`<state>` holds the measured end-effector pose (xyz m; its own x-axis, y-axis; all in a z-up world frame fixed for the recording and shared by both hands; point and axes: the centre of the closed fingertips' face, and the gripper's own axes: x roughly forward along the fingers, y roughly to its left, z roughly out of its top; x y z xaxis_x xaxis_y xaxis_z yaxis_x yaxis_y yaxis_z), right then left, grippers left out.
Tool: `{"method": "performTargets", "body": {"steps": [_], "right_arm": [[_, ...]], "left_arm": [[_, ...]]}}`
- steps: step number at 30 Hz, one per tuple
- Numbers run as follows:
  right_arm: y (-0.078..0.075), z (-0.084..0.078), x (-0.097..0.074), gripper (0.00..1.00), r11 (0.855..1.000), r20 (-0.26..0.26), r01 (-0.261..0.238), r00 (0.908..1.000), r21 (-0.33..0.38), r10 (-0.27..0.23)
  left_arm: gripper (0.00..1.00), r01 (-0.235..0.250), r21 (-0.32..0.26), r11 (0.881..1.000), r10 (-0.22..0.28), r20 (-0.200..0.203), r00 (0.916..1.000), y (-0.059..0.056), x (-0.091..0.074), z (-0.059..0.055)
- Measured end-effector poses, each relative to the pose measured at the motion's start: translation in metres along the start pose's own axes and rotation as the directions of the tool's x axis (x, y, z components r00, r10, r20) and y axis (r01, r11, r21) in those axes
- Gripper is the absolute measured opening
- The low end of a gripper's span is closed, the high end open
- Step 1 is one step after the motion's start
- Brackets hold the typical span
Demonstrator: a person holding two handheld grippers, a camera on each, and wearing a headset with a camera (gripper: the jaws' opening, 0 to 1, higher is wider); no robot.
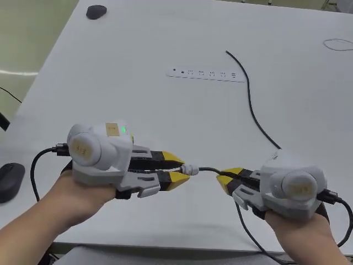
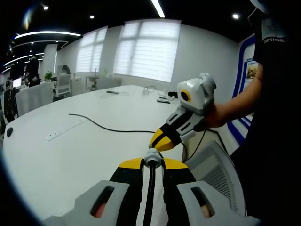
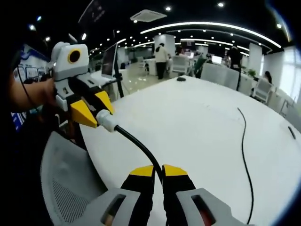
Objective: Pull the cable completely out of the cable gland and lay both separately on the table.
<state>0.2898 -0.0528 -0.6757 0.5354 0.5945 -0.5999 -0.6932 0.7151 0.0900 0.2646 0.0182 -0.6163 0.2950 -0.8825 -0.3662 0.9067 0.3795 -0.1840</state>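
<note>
- The power strip [image 1: 206, 74] is laid mid-worktop [image 1: 138, 110].
- A long lead [image 1: 251, 105] is run past its right end toward the near edge.
- A mouse [image 1: 96, 11] is set at the far left corner, and a second mouse [image 1: 10, 181] at the left edge.
- Over the near edge, the cable gland [image 1: 189, 169] is clamped in the left gripper [image 1: 179, 168], and the cable [image 1: 208, 170] to its right in the right gripper [image 1: 223, 178].

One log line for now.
left gripper: shut on cable gland | right gripper: shut on cable | cable not yet out | both above table
</note>
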Motion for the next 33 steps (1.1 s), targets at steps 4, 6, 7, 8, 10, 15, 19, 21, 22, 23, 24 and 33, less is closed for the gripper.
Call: {"method": "performTargets", "body": {"steps": [4,6,7,8,10,15,19,21,22,23,24,33], "right_arm": [[-0.01,-0.013,0.0,0.0,0.991,-0.021,0.022,0.9996,0.132,-0.019],[-0.016,-0.02,-0.001,0.0,0.98,-0.038,0.036,0.9989,0.197,-0.029],[-0.018,-0.023,-0.001,0.0,0.973,-0.039,0.039,0.9988,0.227,-0.031],[-0.02,-0.025,-0.002,0.0,0.965,-0.037,0.04,0.9988,0.26,-0.032],[-0.026,-0.033,-0.003,0.0,0.945,-0.046,0.055,0.9981,0.323,-0.042],[-0.036,-0.049,-0.005,0.0,0.88,-0.06,0.077,0.9967,0.468,-0.055],[-0.042,-0.054,-0.005,0.0,0.848,-0.057,0.082,0.9965,0.524,-0.061],[-0.041,-0.054,-0.004,0.0,0.844,-0.056,0.08,0.9966,0.531,-0.059],[-0.04,-0.054,-0.003,0.0,0.844,-0.058,0.081,0.9965,0.53,-0.06],[-0.039,-0.053,-0.003,0.0,0.849,-0.061,0.083,0.9963,0.522,-0.06],[-0.039,-0.053,-0.002,0.0,0.852,-0.063,0.084,0.9962,0.516,-0.06],[-0.039,-0.053,-0.002,0.01,0.878,-0.061,0.082,0.9963,0.471,-0.06]], "left_arm": [[0.15,0.0,0.0,1.0,0.0,0.002,1.0,0.0,0.0,0.0],[0.15,0.0,0.001,1.0,0.0,0.002,1.0,-0.001,0.0,0.0],[0.15,0.0,0.001,1.0,0.0,0.002,1.0,-0.001,0.0,0.0],[0.15,0.001,0.002,1.0,-0.001,0.003,1.0,-0.001,0.0,0.0],[0.15,0.002,0.004,1.0,-0.002,0.003,1.0,-0.001,0.0,0.0],[0.15,0.007,0.018,1.0,-0.008,0.009,0.9999,-0.003,0.001,0.0],[0.15,0.011,0.022,1.0,-0.011,0.01,0.9999,-0.003,0.002,0.0],[0.15,0.013,0.026,1.0,-0.014,0.008,0.9999,-0.004,0.003,0.0],[0.15,0.014,0.026,1.0,-0.014,0.007,0.9999,-0.004,0.003,0.0],[0.15,0.014,0.025,1.0,-0.014,0.008,0.9999,-0.004,0.003,0.0],[0.15,0.014,0.022,1.0,-0.014,0.01,0.9999,-0.003,0.003,0.001],[0.15,0.01,0.015,1.0,-0.011,0.009,0.9999,-0.001,0.002,0.001]]}}
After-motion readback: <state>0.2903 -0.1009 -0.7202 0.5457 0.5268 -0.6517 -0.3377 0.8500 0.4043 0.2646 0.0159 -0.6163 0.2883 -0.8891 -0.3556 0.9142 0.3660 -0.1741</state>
